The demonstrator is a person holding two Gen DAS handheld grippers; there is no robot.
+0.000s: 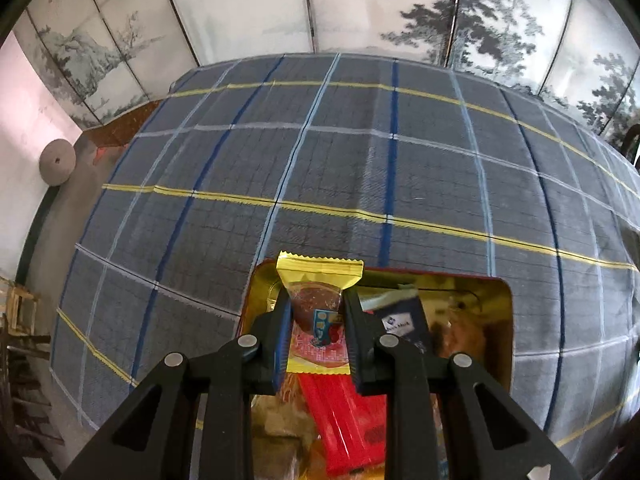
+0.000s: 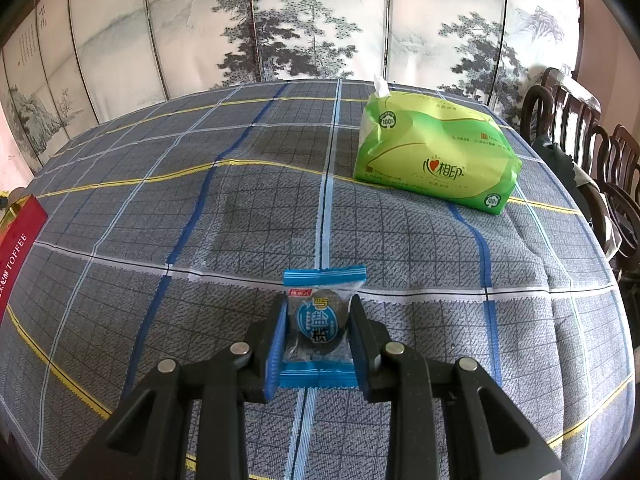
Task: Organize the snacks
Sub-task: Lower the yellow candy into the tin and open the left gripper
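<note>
The left tool (image 1: 316, 316) pinches a yellow-wrapped snack (image 1: 319, 280) over the part-filled tin (image 1: 502, 320), while the right tool (image 2: 319, 330) grips a blue-wrapped snack (image 2: 322, 320) above the bench (image 2: 400, 240), not yet boxed.

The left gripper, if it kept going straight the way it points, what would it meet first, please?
Most likely the tin below it: the left gripper, shut on a yellow snack packet, points down over the snacks in it, probably nearest the red packet. Depth is unclear.
</note>
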